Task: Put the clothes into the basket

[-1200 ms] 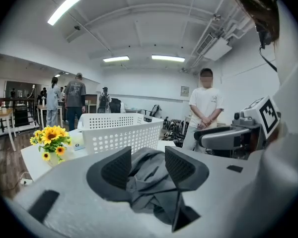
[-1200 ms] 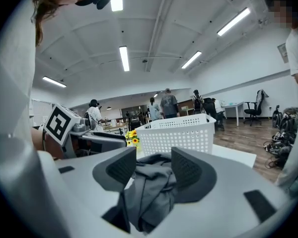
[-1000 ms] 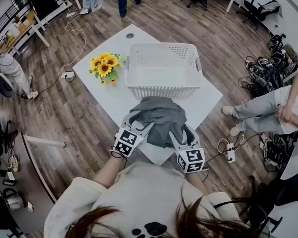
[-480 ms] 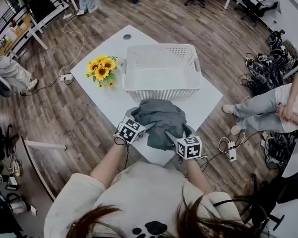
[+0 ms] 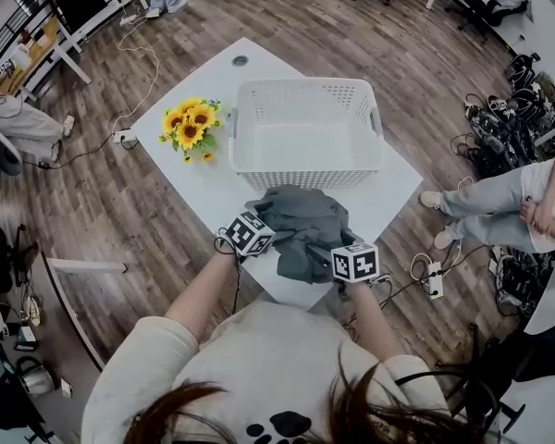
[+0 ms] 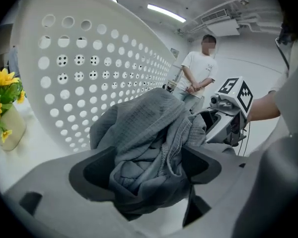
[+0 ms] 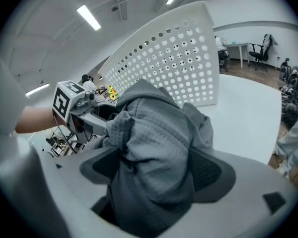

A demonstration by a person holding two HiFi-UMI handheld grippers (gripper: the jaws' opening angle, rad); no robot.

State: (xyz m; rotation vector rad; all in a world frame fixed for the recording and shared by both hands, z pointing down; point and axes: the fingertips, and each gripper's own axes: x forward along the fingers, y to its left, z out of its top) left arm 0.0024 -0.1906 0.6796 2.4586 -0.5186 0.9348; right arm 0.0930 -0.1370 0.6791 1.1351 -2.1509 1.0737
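- Both tools have just been spreading their jaws. The left gripper (image 6: pixel 146 168) now stands wide with the grey garment (image 5: pixel 301 228) bunched between its pads, one pad still showing bare.
- The same goes for the right gripper (image 7: pixel 156 171). It is wide open, and cloth fills the gap without being pinched yet.
- We read that as the set-up for a two-handed grab, and closing on the heap looks like the next step.
- The garment lies crumpled on the white table (image 5: pixel 213 192), just in front of the basket (image 5: pixel 305 172), which is empty.
- Compared with a second ago, both grippers have dropped from the near edge down into the heap and tipped steeper, so their marker cubes now face up at us.
- The garment and the basket have not moved, and the sunflowers (image 5: pixel 190 128) sit beside the basket as before.
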